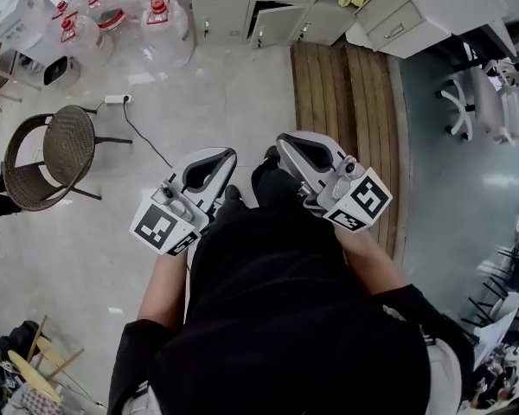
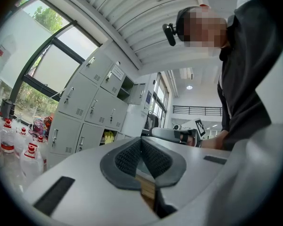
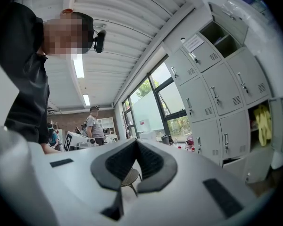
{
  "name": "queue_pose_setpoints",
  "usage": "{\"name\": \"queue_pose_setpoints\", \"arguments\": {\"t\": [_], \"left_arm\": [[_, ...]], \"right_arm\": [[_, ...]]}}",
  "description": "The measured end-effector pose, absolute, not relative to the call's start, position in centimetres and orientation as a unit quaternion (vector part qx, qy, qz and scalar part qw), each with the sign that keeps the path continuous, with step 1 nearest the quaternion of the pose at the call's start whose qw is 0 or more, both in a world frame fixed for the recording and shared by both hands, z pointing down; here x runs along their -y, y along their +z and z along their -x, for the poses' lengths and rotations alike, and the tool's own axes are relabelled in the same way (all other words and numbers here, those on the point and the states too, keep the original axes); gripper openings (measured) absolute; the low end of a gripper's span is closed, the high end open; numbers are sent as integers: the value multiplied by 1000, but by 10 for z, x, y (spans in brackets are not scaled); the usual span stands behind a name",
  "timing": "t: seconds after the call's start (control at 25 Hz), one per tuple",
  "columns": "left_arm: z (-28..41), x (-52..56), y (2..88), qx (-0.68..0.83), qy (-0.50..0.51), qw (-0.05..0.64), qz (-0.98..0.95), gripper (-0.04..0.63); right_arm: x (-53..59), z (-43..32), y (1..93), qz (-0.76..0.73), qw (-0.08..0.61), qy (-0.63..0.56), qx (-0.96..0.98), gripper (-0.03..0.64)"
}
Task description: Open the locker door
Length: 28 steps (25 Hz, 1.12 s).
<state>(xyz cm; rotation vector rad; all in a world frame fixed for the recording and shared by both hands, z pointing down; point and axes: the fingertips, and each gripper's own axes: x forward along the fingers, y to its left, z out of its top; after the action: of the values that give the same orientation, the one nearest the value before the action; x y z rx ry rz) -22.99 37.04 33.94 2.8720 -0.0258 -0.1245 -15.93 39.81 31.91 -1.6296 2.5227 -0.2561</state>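
Note:
Grey lockers [image 1: 233,3] line the far wall, well ahead of both grippers. One low door [image 1: 277,26] stands slightly ajar. The left gripper view shows the lockers [image 2: 85,109] with yellow items [image 2: 108,136] in an open compartment. They appear again as lockers [image 3: 217,98] in the right gripper view, beside a yellow item [image 3: 262,121]. My left gripper [image 1: 228,156] and right gripper [image 1: 283,141] are held close to the person's body, both shut with nothing between the pads. Neither touches a locker.
Large water bottles [image 1: 156,20] stand at the far left by the lockers. A wicker chair [image 1: 56,150] and a power strip [image 1: 117,99] with its cable are on the left. Wooden planking [image 1: 346,102] lies ahead on the right, next to a drawer unit [image 1: 398,15]. A person [image 3: 92,126] stands far off.

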Motion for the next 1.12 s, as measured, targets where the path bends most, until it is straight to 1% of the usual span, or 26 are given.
{"name": "queue_pose_setpoints", "arguments": {"t": [0.28,0.56,0.88,1.12], "left_arm": [[194,-362,345,1,-37,138,-990,11],[158,-329,350,22,-18,132,-991,11],[82,-290,356,37,1,133,-990,11],[47,-255,339,72,9,128,-989,11]], "right_arm": [[-393,128,330,546,75,-98,-829,11],[-347,79,333,544,92,-93,-829,11],[-291,10,335,518,111,-97,-843,11],[-256,-26,331,478,113,-109,-864,11]]}}
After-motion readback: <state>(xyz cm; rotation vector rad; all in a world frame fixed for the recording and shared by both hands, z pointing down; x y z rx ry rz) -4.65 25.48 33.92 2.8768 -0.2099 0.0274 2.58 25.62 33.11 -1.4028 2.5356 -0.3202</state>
